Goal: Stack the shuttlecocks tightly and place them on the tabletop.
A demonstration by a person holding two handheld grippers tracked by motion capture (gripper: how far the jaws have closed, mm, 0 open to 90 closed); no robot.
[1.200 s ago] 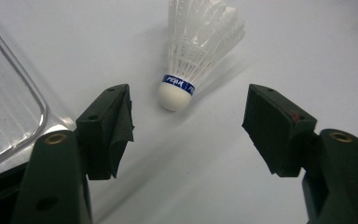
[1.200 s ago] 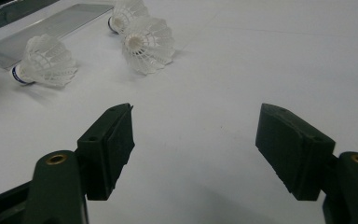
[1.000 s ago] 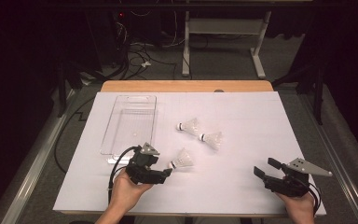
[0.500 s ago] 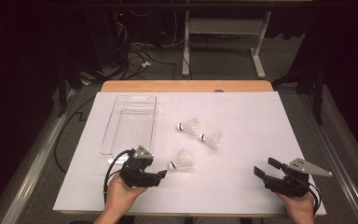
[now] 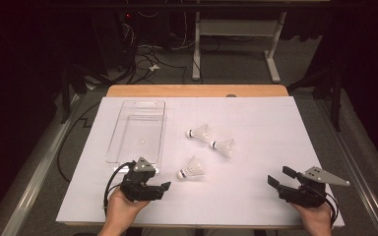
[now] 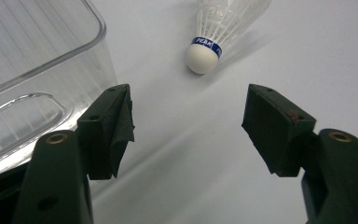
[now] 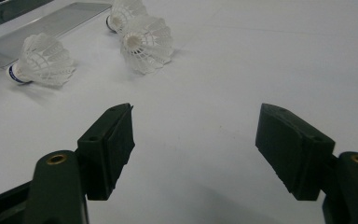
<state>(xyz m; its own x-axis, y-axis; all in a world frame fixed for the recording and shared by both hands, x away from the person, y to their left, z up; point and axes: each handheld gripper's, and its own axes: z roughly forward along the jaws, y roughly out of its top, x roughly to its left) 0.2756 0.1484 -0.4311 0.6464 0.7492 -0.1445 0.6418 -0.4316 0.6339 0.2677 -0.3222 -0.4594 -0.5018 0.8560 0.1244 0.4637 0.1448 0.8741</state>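
Note:
Three white shuttlecocks lie on the white table sheet. The nearest shuttlecock point(image 5: 193, 169) point(image 6: 223, 23) lies on its side with its cork and blue band toward my left gripper point(image 5: 160, 182) point(image 6: 189, 123). That gripper is open and empty, a short way back from the cork, with the clear tray point(image 5: 138, 130) point(image 6: 23, 60) beside its left jaw. The other two shuttlecocks point(image 5: 199, 132) point(image 5: 224, 146) lie mid-table. My right gripper point(image 5: 278, 175) point(image 7: 196, 149) stands open and empty at the front right, facing the shuttlecocks point(image 7: 44, 63) point(image 7: 147, 42) point(image 7: 123, 11) from a distance.
The empty clear plastic tray stands at the left of the sheet, long side running away from me. The wooden table edge point(image 5: 197, 90) is at the back, with a dark floor, cables and a desk frame point(image 5: 236, 29) beyond. Bare sheet lies between the two grippers.
My left gripper has drawn back from the nearest shuttlecock, toward the front-left. The shuttlecock has stayed in place. The right gripper has not moved.

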